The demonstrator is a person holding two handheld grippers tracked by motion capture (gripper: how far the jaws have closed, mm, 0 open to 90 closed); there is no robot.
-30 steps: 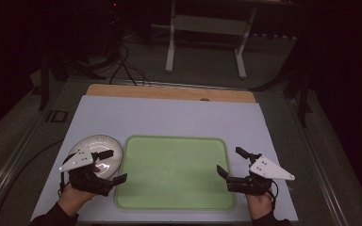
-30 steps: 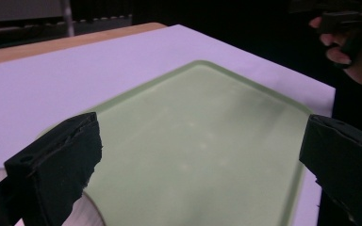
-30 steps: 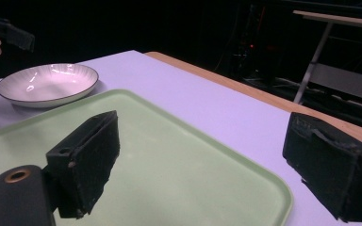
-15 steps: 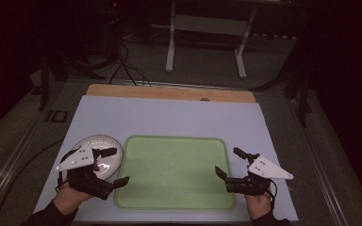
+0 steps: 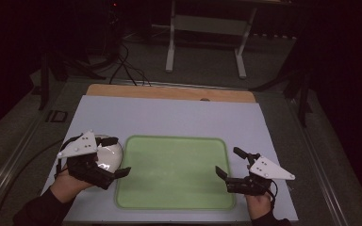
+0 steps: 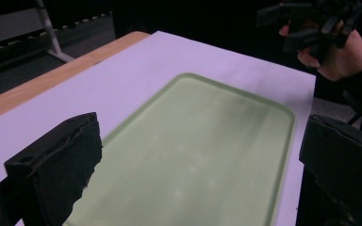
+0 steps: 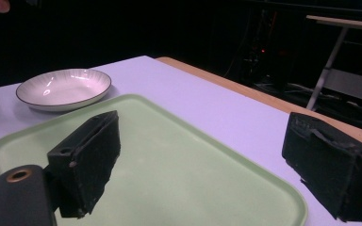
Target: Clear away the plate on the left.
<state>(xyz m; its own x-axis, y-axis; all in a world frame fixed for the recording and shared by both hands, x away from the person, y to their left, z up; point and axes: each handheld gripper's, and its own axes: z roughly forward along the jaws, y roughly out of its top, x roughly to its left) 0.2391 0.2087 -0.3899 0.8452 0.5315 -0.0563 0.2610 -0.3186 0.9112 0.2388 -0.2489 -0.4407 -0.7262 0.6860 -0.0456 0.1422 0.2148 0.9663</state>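
Now your left claw [image 5: 114, 157] hovers over the near left of the bench [image 5: 169, 115], its jaws spread apart with nothing between them, just above a white bowl [image 5: 106, 154] that sits beside the left edge of the green tray [image 5: 174, 172]. Your right claw [image 5: 229, 163] hangs at the tray's right edge, jaws also wide apart and empty, pointing left across the tray. From the right claw's camera, the bowl [image 7: 63, 88] rests on the bench just past the tray's [image 7: 179, 174] far corner, apart from it.
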